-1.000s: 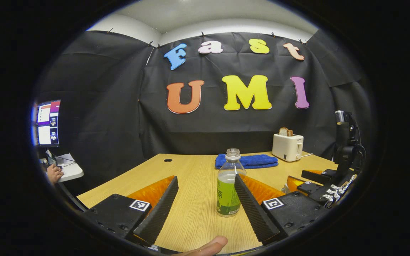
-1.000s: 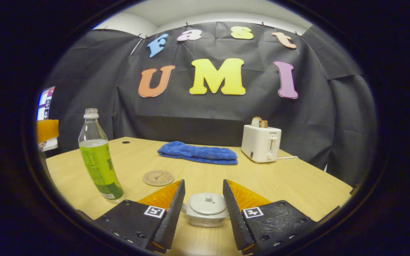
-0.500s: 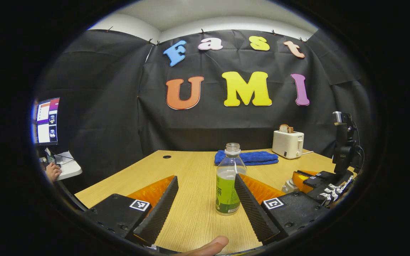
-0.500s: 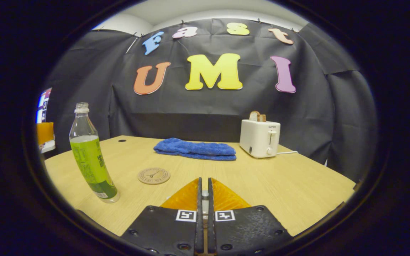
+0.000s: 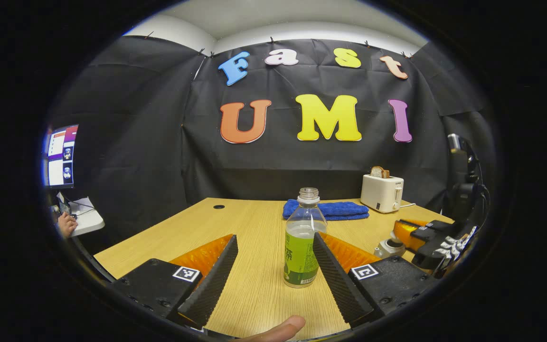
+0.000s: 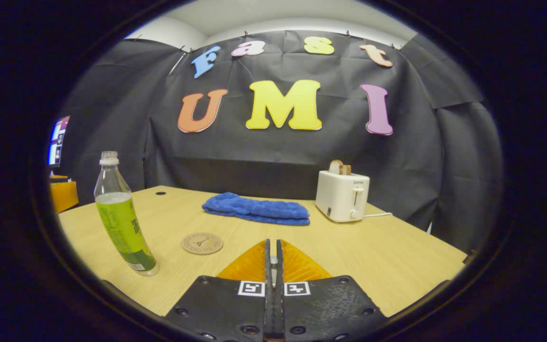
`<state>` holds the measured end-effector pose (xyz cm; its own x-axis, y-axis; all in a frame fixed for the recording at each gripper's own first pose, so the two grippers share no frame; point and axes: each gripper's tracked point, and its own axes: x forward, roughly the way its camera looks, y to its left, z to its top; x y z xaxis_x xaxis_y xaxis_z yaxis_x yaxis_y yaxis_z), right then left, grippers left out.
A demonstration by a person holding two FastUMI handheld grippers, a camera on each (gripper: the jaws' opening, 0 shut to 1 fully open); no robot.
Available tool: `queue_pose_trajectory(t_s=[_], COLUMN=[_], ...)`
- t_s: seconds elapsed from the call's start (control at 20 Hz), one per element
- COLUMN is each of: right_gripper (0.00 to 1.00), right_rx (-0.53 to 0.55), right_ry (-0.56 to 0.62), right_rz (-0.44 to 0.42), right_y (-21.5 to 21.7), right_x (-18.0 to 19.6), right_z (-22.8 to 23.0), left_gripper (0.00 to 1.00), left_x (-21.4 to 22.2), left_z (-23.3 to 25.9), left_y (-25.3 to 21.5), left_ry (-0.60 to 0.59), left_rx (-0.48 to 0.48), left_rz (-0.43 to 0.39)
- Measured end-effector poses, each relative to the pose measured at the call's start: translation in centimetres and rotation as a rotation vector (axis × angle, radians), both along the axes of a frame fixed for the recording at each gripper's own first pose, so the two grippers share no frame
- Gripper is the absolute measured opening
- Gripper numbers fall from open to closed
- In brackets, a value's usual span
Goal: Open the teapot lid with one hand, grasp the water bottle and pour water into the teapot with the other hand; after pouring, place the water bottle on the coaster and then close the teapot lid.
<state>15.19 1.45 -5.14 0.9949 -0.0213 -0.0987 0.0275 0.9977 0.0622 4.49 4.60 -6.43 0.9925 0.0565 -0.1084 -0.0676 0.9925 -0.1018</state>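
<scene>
From my right gripper view, the water bottle (image 6: 120, 214) stands at the near left of the bench (image 6: 397, 256). I see the coaster (image 6: 202, 243) just right of it. The towel (image 6: 256, 209) lies farther back, centre. The toaster (image 6: 342, 195) stands right of the towel, at the far side.

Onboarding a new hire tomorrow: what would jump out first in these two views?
First the water bottle, upright and uncapped on the wooden table, standing between the open left tongs but untouched. In the right gripper view, the right tongs are closed, and the left gripper view shows them over by the teapot. Behind lie a blue towel and a white toaster, with the round coaster near the bottle.
</scene>
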Motion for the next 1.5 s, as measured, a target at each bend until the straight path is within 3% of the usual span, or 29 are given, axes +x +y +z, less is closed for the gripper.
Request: queue_pose_trajectory(t_s=[0.25,0.5,0.7,0.85,1.25,1.4,1.5], right_gripper=[0.00,0.00,0.00,0.00,0.00,0.00,0.00], right_rx=[0.008,0.034,0.023,0.046,0.060,0.071,0.078], right_ry=[-0.065,-0.106,-0.119,-0.106,-0.070,-0.058,-0.053], right_rz=[0.002,0.012,0.017,0.020,0.013,0.010,0.007], right_y=[-2.6,-4.7,-6.2,-7.0,-8.7,-8.9,-9.1], right_x=[-1.5,-3.5,-4.7,-5.1,-6.0,-6.1,-6.2], right_z=[4.5,6.8,6.6,5.7,3.5,2.8,2.6], left_gripper=[1.00,1.00,1.00,1.00,1.00,0.95,0.80], left_x=[0.6,1.4,2.5,3.4,6.5,7.0,7.0], left_z=[-0.7,-2.4,-3.9,-4.5,-6.7,-6.9,-6.8], left_y=[-1.2,-3.0,-4.6,-5.4,-4.7,-5.3,-5.3], left_ry=[0.007,0.018,0.014,0.015,0.059,0.055,0.056], left_rx=[-0.060,0.028,0.049,0.010,0.029,0.037,0.038], left_rz=[-0.045,-0.084,-0.119,-0.134,-0.093,-0.119,-0.123])
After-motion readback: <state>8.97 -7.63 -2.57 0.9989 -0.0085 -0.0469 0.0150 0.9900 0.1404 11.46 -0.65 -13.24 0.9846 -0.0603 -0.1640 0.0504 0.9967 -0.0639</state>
